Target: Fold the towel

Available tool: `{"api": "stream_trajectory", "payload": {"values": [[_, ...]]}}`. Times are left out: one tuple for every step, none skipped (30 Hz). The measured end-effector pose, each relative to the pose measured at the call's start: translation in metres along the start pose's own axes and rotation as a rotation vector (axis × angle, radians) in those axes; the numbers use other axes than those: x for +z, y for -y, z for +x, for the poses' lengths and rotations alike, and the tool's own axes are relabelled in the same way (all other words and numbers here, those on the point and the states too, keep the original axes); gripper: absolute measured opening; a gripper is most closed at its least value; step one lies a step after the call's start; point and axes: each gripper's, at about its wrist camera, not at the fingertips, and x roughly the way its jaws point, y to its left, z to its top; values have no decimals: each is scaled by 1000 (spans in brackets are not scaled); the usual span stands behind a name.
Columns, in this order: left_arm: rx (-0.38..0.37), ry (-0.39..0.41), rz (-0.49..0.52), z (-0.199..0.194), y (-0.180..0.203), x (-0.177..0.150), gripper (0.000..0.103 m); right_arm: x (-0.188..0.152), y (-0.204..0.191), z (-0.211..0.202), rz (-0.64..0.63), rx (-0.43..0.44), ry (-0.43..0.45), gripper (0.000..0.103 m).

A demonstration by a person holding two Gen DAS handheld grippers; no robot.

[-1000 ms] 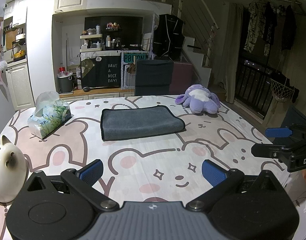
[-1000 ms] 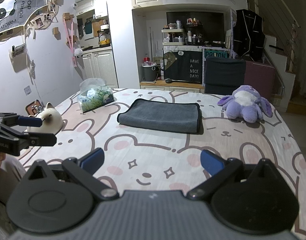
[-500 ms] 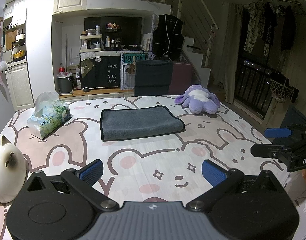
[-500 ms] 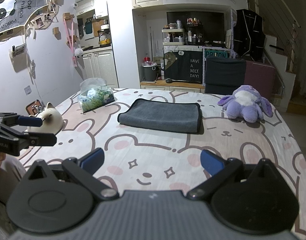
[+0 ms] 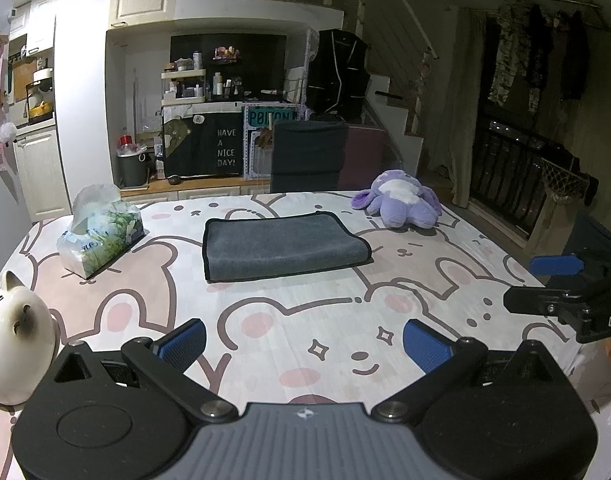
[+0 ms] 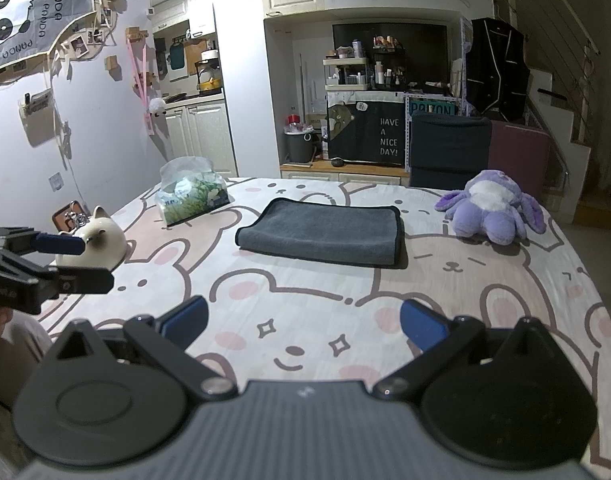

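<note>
The grey towel lies folded flat mid-table on the bunny-print tablecloth, well apart from both grippers. The left gripper and right gripper hang near the table edge, jaws spread, grasping nothing. The fold looks finished; any further fold calls for reaching forward to its near edge.

Dim, sharp, fisheye-warped edges

One towel (folded, grey); one tissue pack; one purple plush; one cat figurine; two claws.
</note>
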Motion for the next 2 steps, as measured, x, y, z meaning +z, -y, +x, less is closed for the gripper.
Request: {"api": "stream_trajectory", "payload": {"values": [[0,0,0,-1,0,0,103,0,0,0,1,1,0,103],[0,0,1,-1,1,0,103,-1,0,0,1,1,1,103]]}}
